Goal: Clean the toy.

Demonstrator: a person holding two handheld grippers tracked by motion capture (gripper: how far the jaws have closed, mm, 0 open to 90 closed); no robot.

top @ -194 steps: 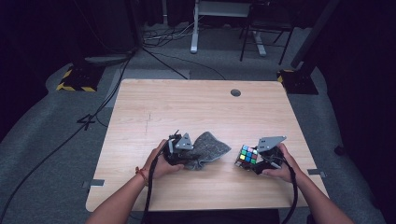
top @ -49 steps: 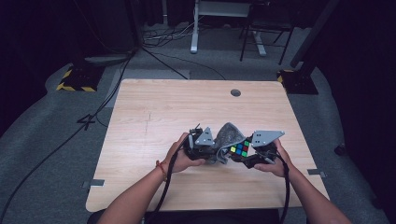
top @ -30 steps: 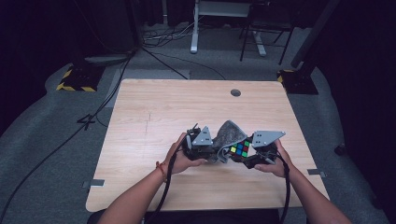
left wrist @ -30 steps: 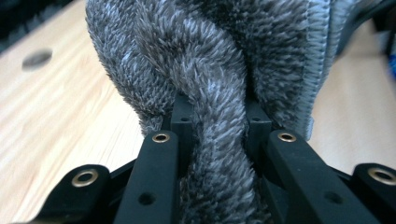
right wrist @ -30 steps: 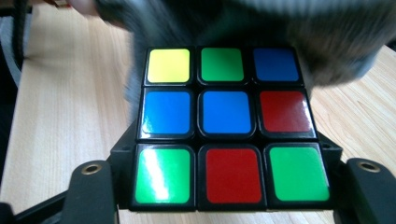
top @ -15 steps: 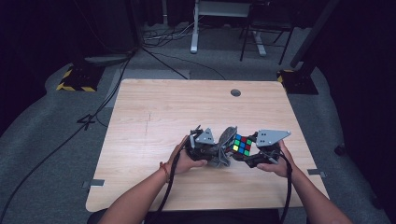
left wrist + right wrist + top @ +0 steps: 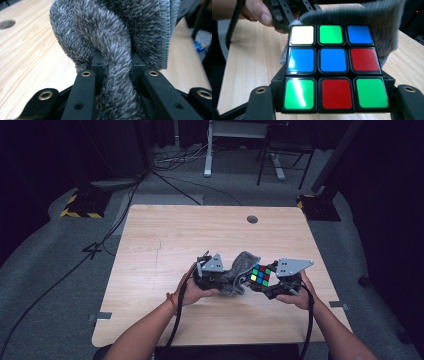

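Grey microfibre cloth pinched in left claw, held above tabletop. Right claw clamps Rubik's cube. Cloth lies directly left of cube, draped against its far edge; wiping contact likely next.

A dim lab or recording studio is showing here — a lone wooden tabletop is sitting on grey carpet, black cables are trailing across the floor, yellow-and-black hazard-striped stand bases are flanking it, and desk legs and a chair are standing behind — dark walls all around.
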